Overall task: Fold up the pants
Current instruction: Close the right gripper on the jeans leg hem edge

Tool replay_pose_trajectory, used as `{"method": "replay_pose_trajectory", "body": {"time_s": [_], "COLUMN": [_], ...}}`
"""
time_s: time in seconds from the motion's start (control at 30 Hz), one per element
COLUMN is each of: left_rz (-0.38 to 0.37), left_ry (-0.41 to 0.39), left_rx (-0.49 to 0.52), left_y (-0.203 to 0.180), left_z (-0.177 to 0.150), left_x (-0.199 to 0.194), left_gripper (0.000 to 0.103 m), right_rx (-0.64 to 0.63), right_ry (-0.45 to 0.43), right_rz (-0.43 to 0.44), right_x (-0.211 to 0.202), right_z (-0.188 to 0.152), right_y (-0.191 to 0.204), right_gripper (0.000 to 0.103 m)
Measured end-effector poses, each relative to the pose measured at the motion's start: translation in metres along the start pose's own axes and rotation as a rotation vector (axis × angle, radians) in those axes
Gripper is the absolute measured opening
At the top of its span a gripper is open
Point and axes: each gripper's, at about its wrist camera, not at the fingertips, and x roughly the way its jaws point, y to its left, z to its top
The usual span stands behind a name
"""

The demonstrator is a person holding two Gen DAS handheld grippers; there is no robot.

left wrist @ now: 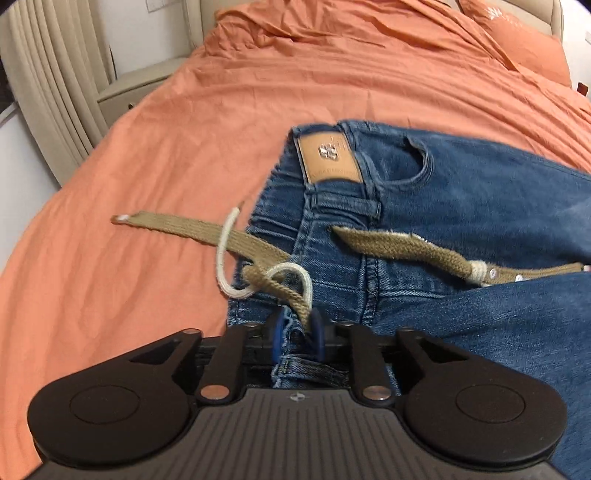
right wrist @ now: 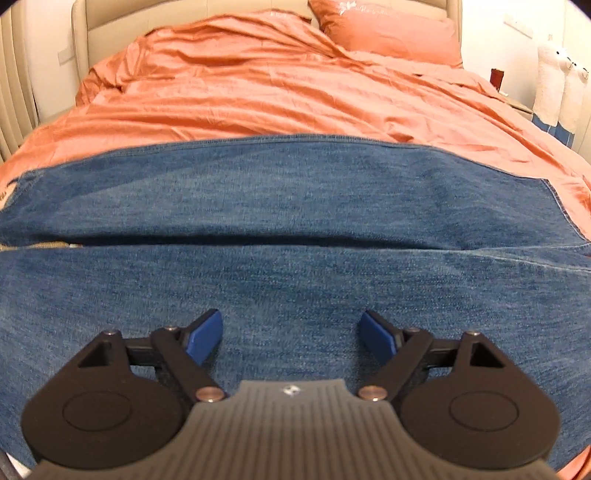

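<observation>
Blue jeans (left wrist: 461,206) lie on an orange bed (left wrist: 166,147), waistband to the left with a tan leather patch (left wrist: 328,157) and a khaki woven belt (left wrist: 406,251) threaded through it. My left gripper (left wrist: 297,336) is shut on the waistband edge and a belt strand. In the right wrist view the two legs (right wrist: 280,192) lie side by side across the bed (right wrist: 295,92). My right gripper (right wrist: 291,332) is open, just above the near leg, holding nothing.
A white cord (left wrist: 225,258) loops around the belt's loose end. An orange pillow (right wrist: 388,33) lies at the beige headboard (right wrist: 96,29). A nightstand (left wrist: 147,85) stands left of the bed, plush toys (right wrist: 557,85) right.
</observation>
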Motion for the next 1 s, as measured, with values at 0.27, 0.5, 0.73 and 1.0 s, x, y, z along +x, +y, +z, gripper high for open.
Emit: {"method": "replay_pose_trajectory", "body": {"time_s": [0.27,0.5,0.73,1.0], "left_rz": [0.057,-0.008,-0.004,0.029], "left_ry": [-0.046,-0.012,0.040,0.126], "left_rx": [0.004,0.032,0.179,0.220], "left_y": [-0.017,-0.036,-0.056,-0.066], "left_z": [-0.005,-0.021,-0.045,-0.043], "left_x": [-0.054,-0.088,-0.086,-0.069], "left_gripper": [0.039,0.039,0.039,0.039], "right_rx": [-0.047,-0.127,-0.120,-0.137], "right_ry": [0.149,0.137,0.111,0.264], "right_rz": [0.070,0.105,-0.001,-0.115], "right_x": [-0.024,-0.079,-0.121,-0.123], "right_z": [0.016,0.039,0.048,0.034], "right_y": [-0.005,-0.054,-0.168,-0.276], "right_gripper": [0.081,0.064,0.042,0.026]}}
